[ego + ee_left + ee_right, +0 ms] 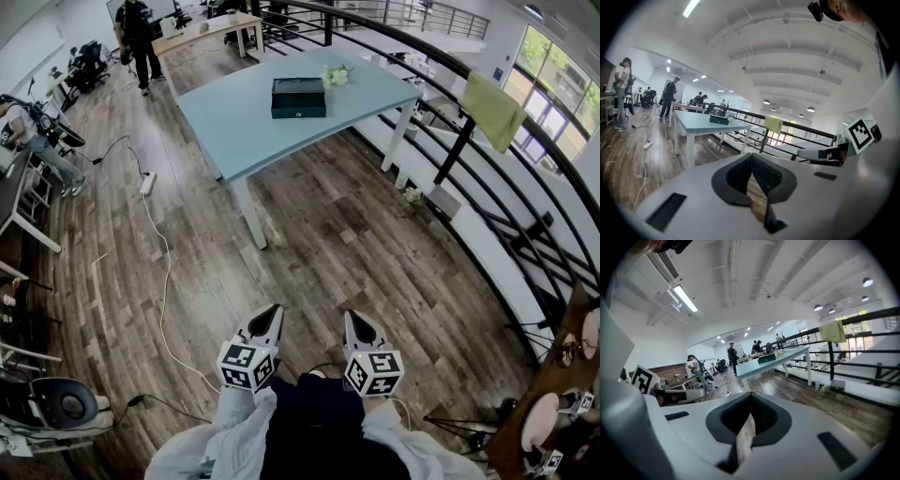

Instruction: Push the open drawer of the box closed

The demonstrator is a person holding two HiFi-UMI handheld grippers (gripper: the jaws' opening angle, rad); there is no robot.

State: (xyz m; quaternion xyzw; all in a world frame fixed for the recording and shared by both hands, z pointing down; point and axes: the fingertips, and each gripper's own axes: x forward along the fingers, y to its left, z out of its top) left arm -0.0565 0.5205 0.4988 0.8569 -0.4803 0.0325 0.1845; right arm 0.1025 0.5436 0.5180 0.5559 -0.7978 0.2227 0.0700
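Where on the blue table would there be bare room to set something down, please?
The table is bare over its whole left end, from the box to the corner nearest you, and on the strip right of the box. Only the far edge is crowded, where the flowers lie close by the box.

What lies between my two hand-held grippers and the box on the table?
Head view: only wooden floor and tabletop separate the left hand-held gripper and right hand-held gripper from the box.
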